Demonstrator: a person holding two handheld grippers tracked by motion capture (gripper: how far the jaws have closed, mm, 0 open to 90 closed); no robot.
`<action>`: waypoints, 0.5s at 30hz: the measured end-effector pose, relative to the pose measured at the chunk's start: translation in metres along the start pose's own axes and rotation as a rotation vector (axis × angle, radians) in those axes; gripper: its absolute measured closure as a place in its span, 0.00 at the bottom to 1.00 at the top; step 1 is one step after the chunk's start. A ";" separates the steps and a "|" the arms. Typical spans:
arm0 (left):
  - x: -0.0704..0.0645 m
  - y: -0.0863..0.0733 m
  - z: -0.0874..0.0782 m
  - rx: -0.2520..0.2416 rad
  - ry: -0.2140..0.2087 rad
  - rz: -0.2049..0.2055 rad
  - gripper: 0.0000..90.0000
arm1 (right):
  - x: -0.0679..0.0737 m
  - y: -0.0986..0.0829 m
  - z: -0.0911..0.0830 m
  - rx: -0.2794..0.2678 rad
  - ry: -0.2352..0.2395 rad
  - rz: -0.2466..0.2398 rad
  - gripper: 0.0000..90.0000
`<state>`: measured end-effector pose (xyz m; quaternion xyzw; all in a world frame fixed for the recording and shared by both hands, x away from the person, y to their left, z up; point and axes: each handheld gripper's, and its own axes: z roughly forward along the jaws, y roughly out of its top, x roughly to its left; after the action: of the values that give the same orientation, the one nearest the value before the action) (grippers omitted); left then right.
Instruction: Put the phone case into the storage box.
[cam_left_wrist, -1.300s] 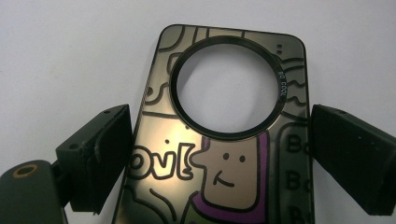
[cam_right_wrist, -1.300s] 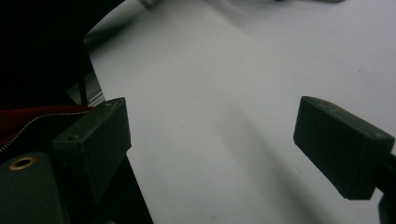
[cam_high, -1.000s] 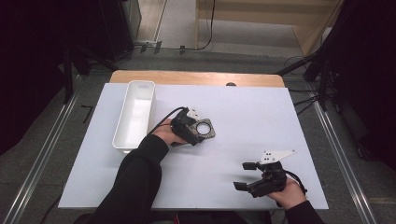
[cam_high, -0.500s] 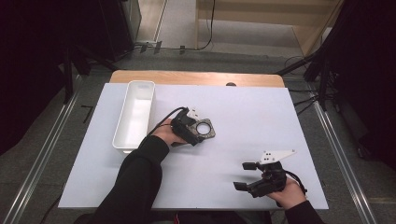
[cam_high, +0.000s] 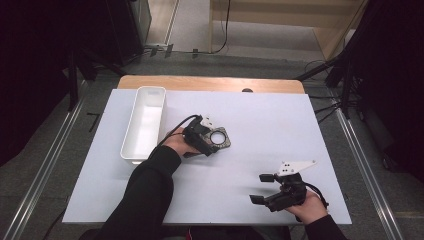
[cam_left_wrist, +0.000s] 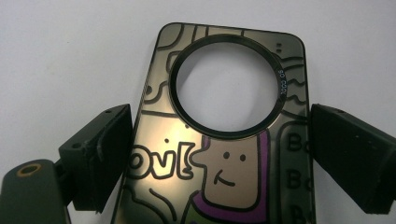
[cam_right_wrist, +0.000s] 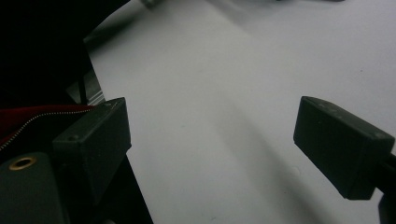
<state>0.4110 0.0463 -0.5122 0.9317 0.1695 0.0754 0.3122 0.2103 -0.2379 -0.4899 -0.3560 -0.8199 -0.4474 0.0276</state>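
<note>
white table (cam_high: 260, 125), one phone case (cam_left_wrist: 219, 154), one white tray (cam_high: 145, 122), two grippers

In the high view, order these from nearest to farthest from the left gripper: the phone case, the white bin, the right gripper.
1. Phone case: between the jaws of the left gripper, mid-table.
2. White bin: just to the gripper's left, along the table's left side.
3. Right gripper: farthest, at the near right corner of the table, open over bare surface.
</note>
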 end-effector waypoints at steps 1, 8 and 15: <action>0.000 0.000 0.000 0.000 0.000 -0.001 0.09 | 0.000 0.000 0.000 0.000 0.000 0.000 0.11; -0.001 0.001 -0.001 0.009 0.003 -0.001 0.10 | 0.000 0.000 0.000 0.000 0.000 0.001 0.11; -0.001 0.001 -0.001 0.012 0.000 0.002 0.11 | 0.000 0.000 0.000 -0.001 0.000 0.001 0.11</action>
<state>0.4101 0.0456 -0.5105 0.9338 0.1693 0.0747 0.3063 0.2103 -0.2382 -0.4897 -0.3565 -0.8196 -0.4477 0.0279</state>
